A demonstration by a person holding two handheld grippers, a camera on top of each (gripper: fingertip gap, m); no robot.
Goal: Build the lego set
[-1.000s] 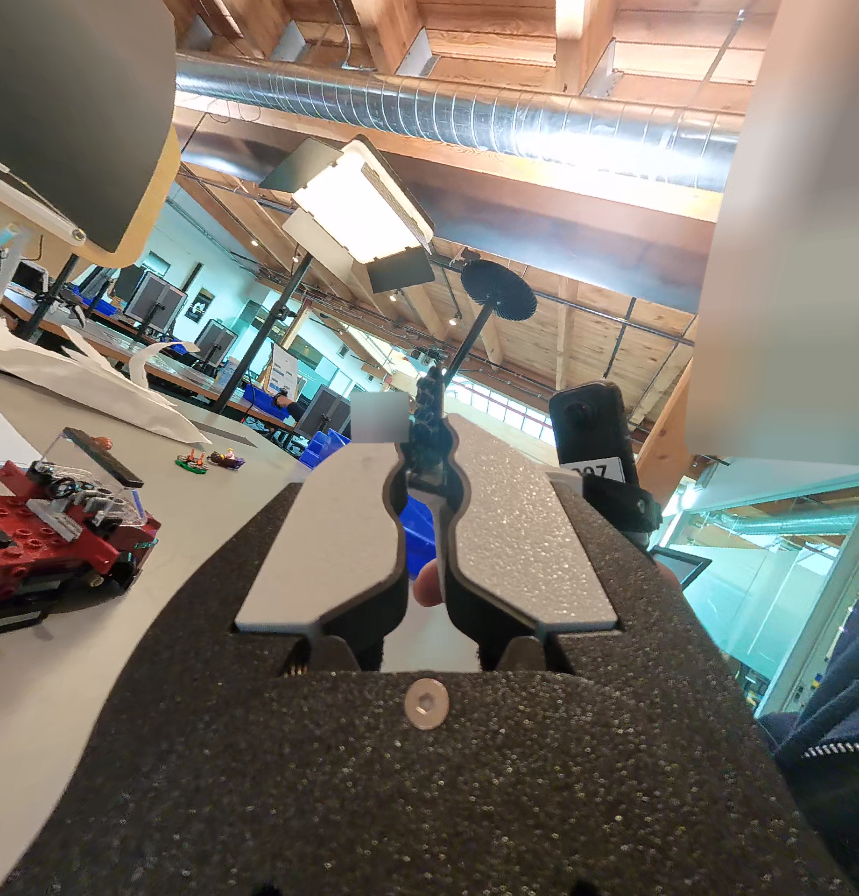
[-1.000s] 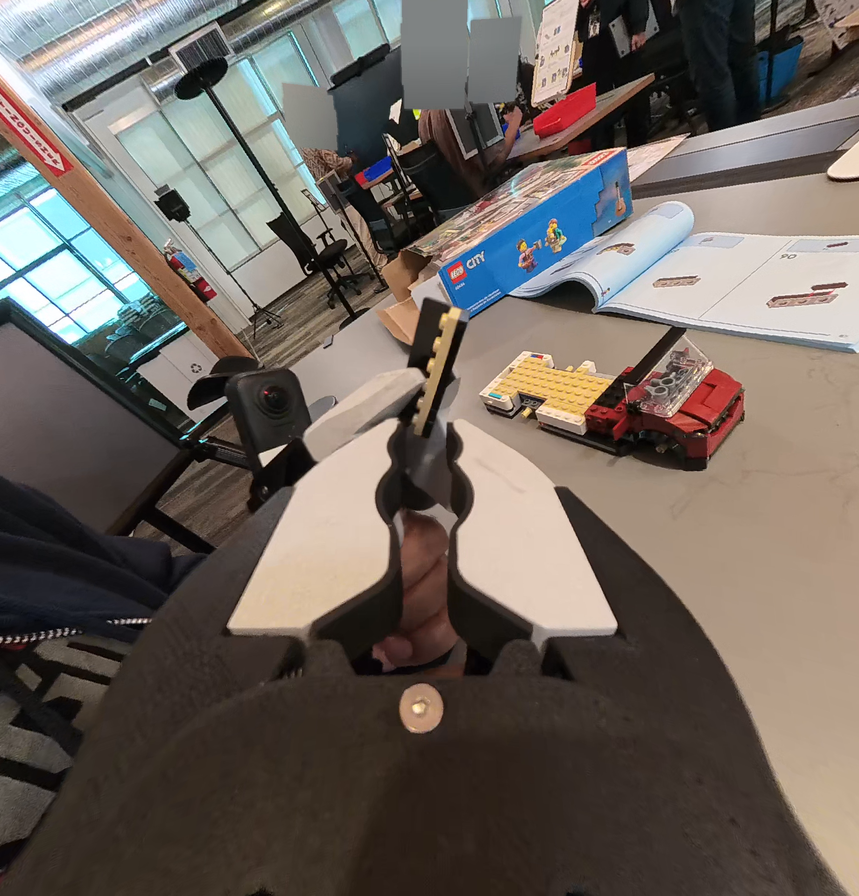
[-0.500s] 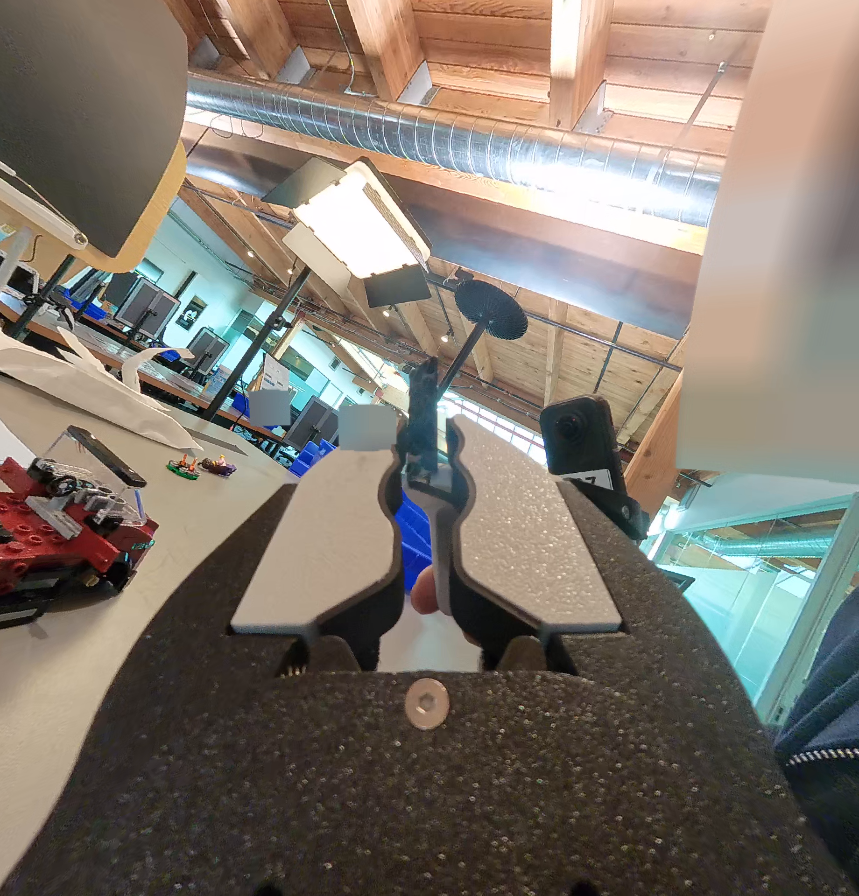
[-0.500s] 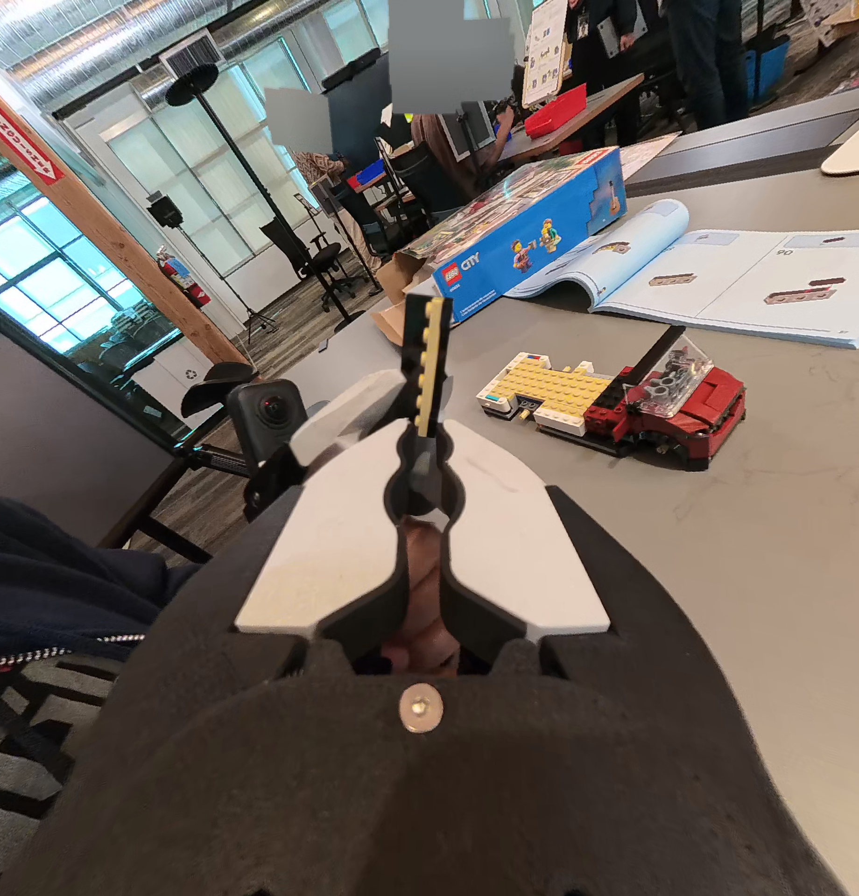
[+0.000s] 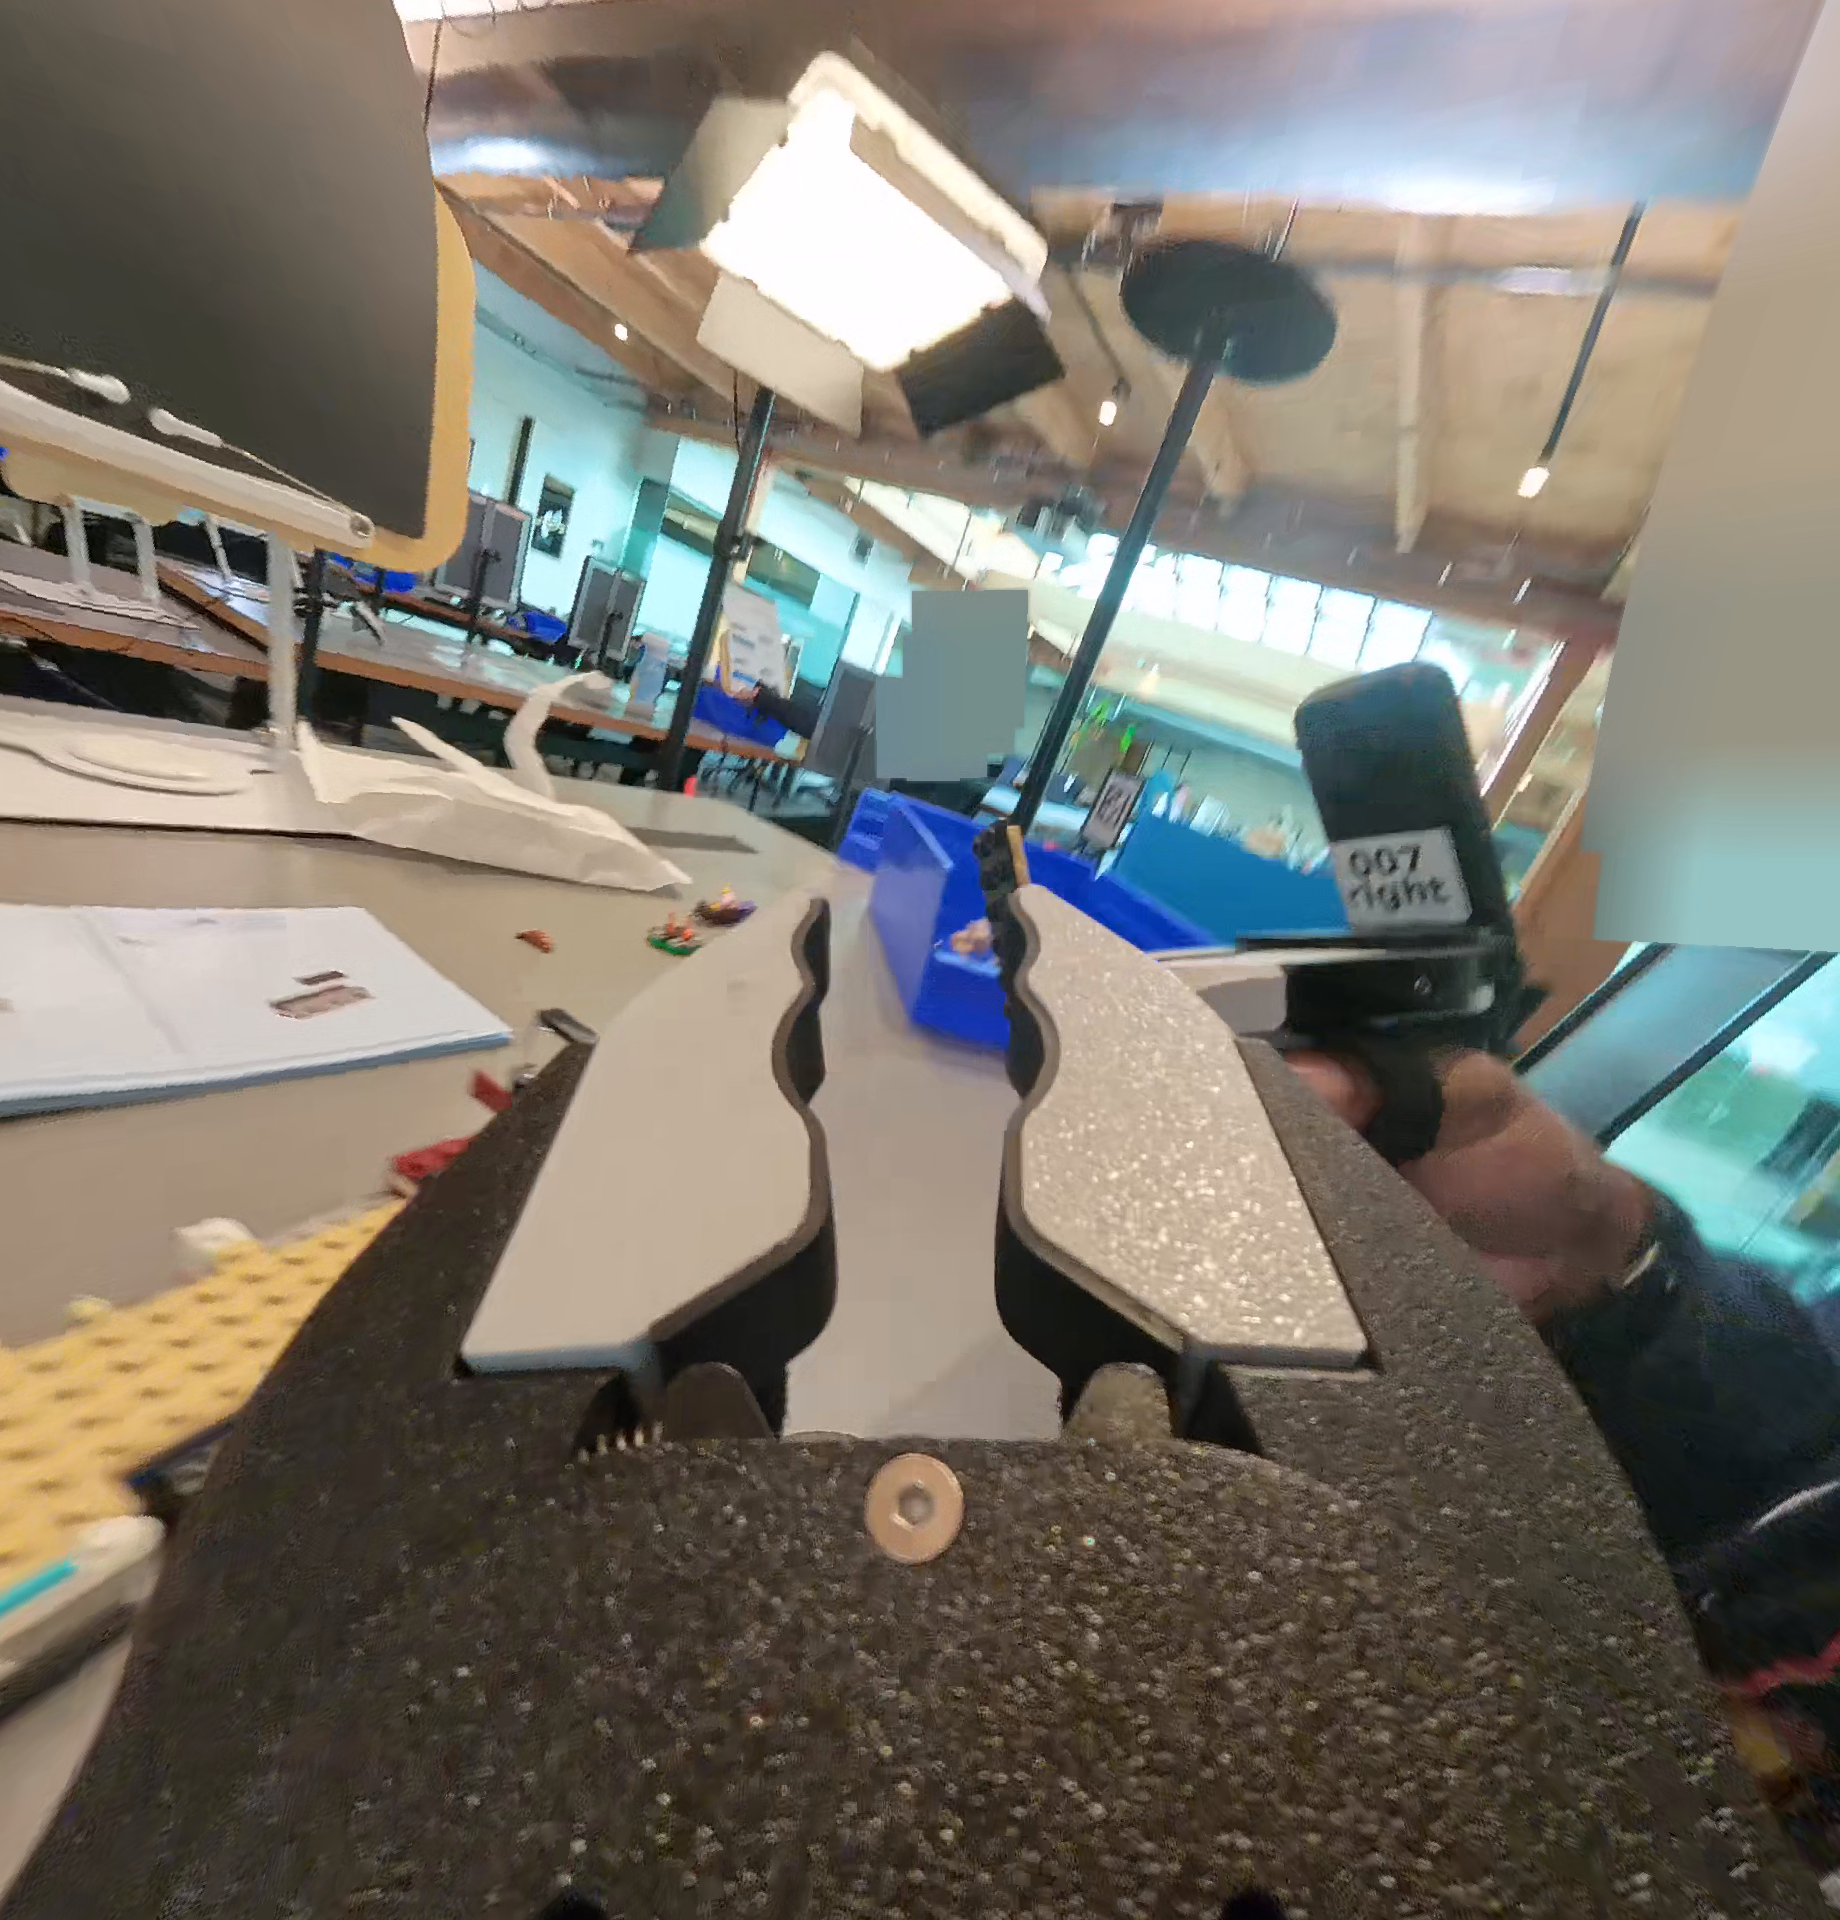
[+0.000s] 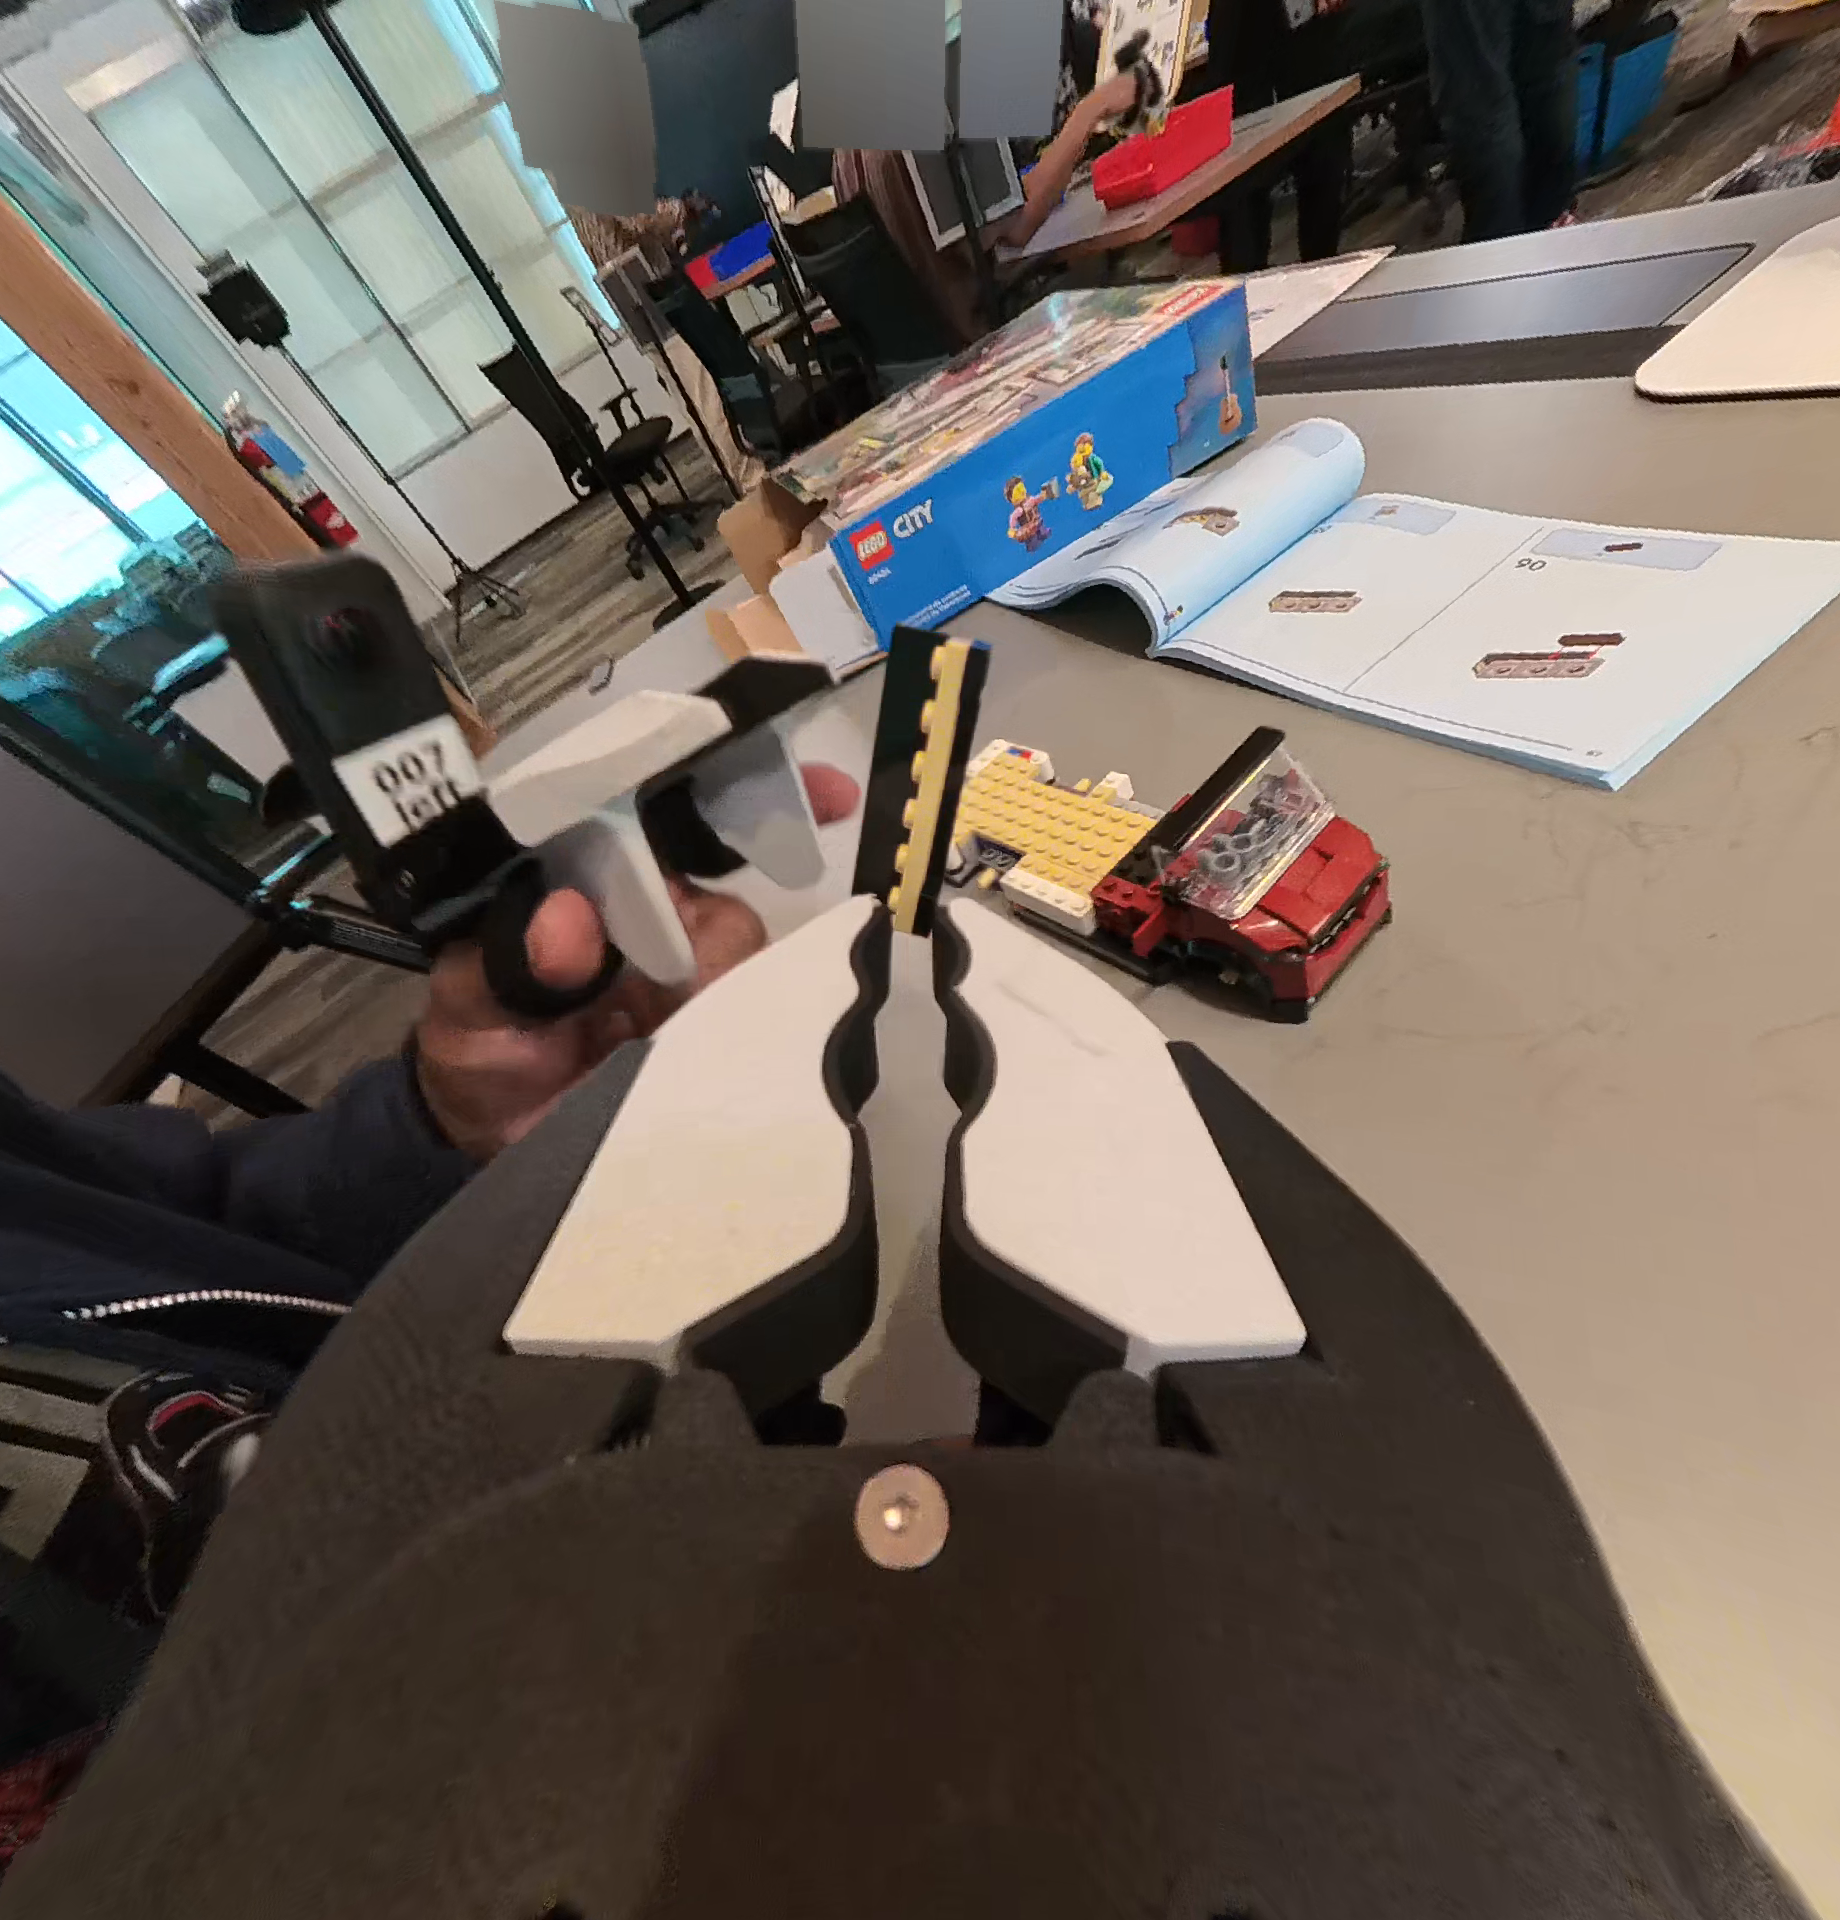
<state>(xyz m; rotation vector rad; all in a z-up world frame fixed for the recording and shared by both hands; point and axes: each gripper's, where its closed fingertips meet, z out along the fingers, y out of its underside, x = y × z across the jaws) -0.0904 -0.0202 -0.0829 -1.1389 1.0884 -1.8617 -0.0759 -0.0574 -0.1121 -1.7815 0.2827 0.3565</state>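
Right wrist view: my right gripper (image 6: 911,914) pinches a black-and-yellow brick strip (image 6: 921,774), left gripper (image 5: 911,925) fingers apart and empty, the half-built red truck (image 6: 1186,883) waiting on the bench (image 6: 1570,1143).

The left gripper (image 5: 911,925) has its jaws spread wide with nothing between them, held in a hand (image 6: 542,997) off to the side. The right gripper (image 6: 911,914) points upward, its fingertips (image 6: 843,925) clamped on the lower end of a thin black-and-yellow brick strip (image 6: 921,769).
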